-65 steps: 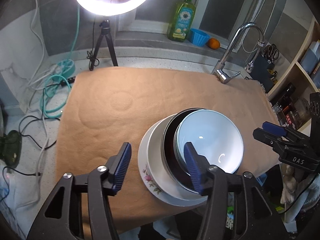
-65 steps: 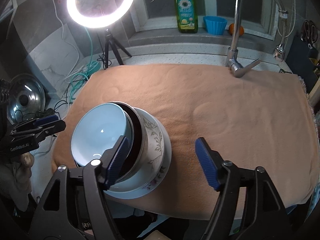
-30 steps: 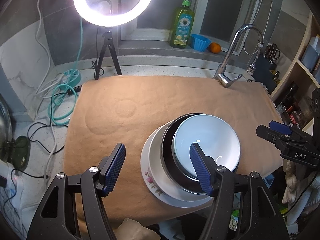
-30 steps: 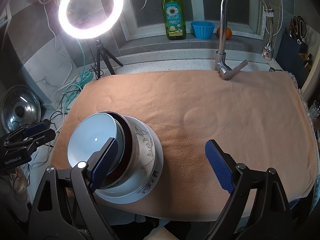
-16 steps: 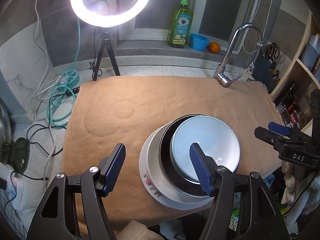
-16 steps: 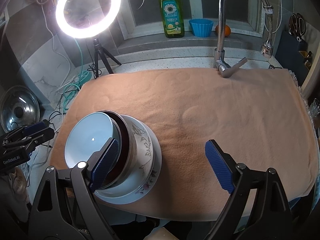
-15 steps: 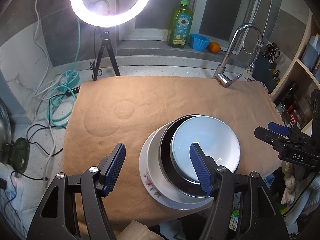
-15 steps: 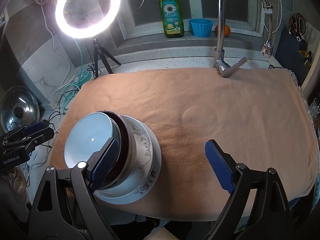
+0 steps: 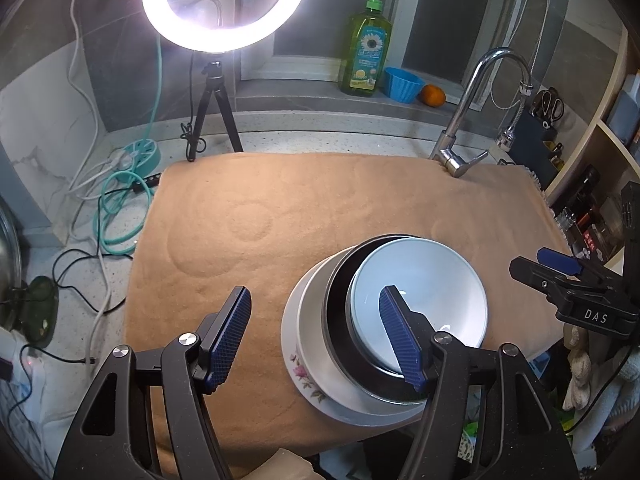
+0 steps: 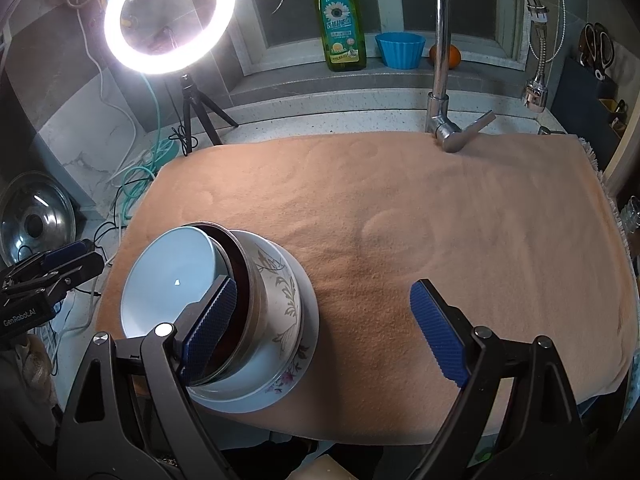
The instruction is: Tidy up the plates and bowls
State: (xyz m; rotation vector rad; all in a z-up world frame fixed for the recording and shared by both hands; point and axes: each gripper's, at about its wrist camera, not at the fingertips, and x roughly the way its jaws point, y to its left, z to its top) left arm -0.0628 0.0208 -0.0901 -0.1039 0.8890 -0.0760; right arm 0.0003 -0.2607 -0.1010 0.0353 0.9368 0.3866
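Little has moved since the earlier frames: both grippers are held back slightly, fingers apart, nothing gripped. Nested bowls (image 9: 416, 300) are seen stacked on the plate (image 9: 304, 360) at the towel's (image 9: 320, 200) near edge, between left gripper (image 9: 316, 332) and right gripper (image 10: 328, 324).

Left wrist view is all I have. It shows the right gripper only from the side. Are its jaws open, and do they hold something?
Observer: The right gripper is open and holds nothing. One finger is over the light blue bowl, the other over the bare towel.
Operator: What is under the dark bowl? I see only a white rim.
Observer: A white bowl with a grey leaf pattern on its side, standing on the flowered plate.
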